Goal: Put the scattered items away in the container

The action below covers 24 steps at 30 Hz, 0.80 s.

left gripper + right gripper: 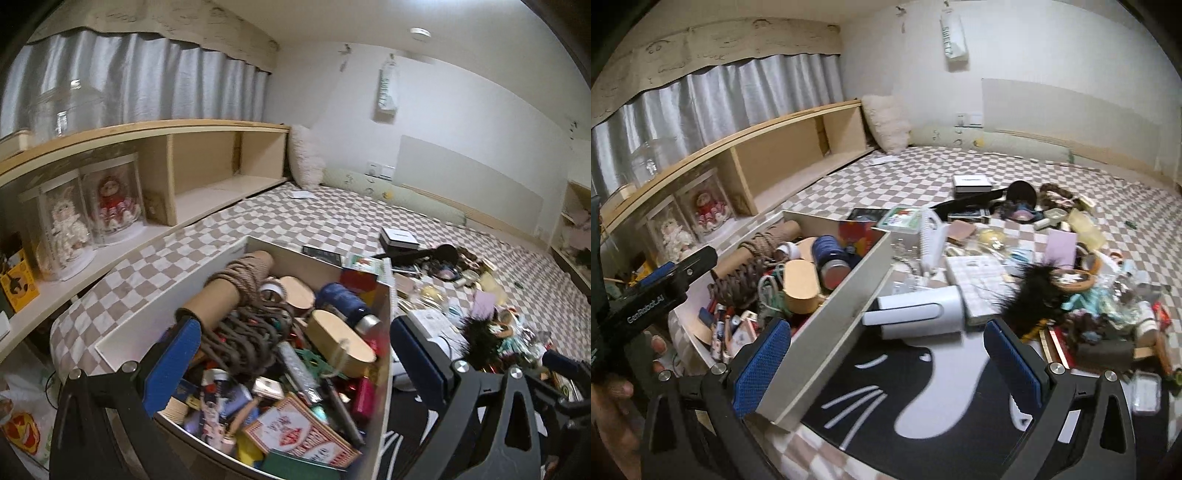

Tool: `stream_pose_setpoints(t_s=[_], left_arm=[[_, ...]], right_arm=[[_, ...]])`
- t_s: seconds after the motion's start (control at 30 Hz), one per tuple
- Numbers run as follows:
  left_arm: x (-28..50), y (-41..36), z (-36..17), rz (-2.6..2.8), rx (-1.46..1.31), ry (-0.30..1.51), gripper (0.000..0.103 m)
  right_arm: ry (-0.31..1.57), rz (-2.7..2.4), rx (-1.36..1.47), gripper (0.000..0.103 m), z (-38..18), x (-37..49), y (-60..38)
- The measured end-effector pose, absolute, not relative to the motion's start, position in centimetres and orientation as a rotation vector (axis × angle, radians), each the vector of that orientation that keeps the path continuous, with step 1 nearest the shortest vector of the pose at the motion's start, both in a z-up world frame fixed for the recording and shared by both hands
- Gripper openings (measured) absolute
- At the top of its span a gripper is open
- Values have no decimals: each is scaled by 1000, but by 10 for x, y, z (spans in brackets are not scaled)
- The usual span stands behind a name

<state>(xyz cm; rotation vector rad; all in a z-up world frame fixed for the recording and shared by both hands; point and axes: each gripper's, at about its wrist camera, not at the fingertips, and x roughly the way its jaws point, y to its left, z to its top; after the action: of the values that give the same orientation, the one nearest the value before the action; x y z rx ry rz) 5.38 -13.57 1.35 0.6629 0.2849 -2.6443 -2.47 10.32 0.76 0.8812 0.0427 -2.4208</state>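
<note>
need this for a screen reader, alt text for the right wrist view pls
The open right gripper hovers over a white handheld device beside the full white container. More clutter covers the checkered bed.

1. The box [827, 325] sits on the bed [886, 177], near its left edge.
2. A rope spool [236, 280], jar [345, 302] and cards [299, 435] lie in the box.
3. A shelf [110, 243] runs along the bed's left side, with two dolls [92, 210] on it.
4. Clutter [1071, 280] is strewn right of the box.
5. A pillow [886, 122] leans at the far corner.
</note>
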Motion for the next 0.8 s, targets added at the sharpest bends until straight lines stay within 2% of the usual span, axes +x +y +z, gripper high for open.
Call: stream_pose_setpoints(t_s=[0.8], left_arm=[[66, -51, 17, -2826, 779, 134, 103]], right_arm=[[58, -2601, 880, 103, 19, 15, 198]])
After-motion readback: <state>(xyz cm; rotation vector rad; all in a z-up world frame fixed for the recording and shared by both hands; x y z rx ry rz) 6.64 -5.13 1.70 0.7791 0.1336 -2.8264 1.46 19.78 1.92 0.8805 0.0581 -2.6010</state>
